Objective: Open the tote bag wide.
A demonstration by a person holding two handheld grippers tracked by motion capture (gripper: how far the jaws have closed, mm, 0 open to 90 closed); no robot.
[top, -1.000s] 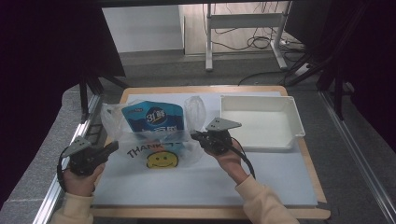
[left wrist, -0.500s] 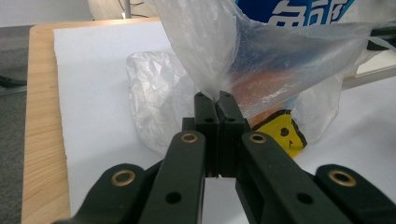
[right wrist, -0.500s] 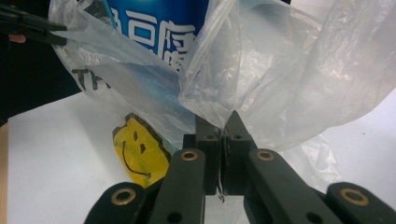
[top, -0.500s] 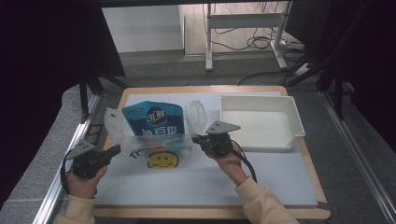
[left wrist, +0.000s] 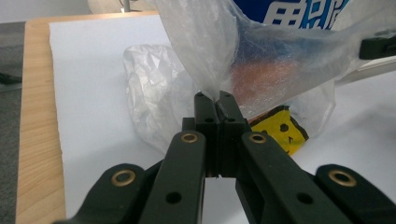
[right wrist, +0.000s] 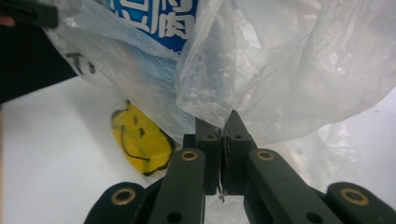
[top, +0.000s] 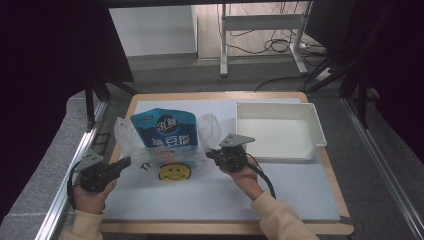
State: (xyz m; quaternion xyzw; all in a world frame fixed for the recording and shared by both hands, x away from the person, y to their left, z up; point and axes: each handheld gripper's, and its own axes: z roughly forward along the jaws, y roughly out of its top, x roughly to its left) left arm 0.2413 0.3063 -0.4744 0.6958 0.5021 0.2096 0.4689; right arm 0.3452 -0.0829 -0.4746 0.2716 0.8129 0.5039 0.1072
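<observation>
A clear plastic bag [top: 167,160] printed with a yellow smiley face [top: 173,173] hangs between my two grippers above the white mat. A blue snack pouch [top: 165,129] stands partly inside it, its top sticking out. My left gripper [top: 125,163] is shut on the bag's left edge, and the film [left wrist: 219,56] rises from its closed tips [left wrist: 215,99]. The right gripper [top: 212,154] is shut on the bag's right edge, where plastic [right wrist: 289,70] bunches above its tips [right wrist: 223,125]. The smiley [right wrist: 140,142] shows below the pouch [right wrist: 154,21].
A white tray [top: 315,136] stands at the right of the mat [top: 295,185]. The mat lies on a wooden tabletop [top: 175,96]. A grey ledge [top: 45,175] runs along the left. Desk legs and cables [top: 260,45] stand on the floor beyond.
Both grippers keep their hold on the bag and have shifted only slightly. The bag with the pouch hangs much as before.
</observation>
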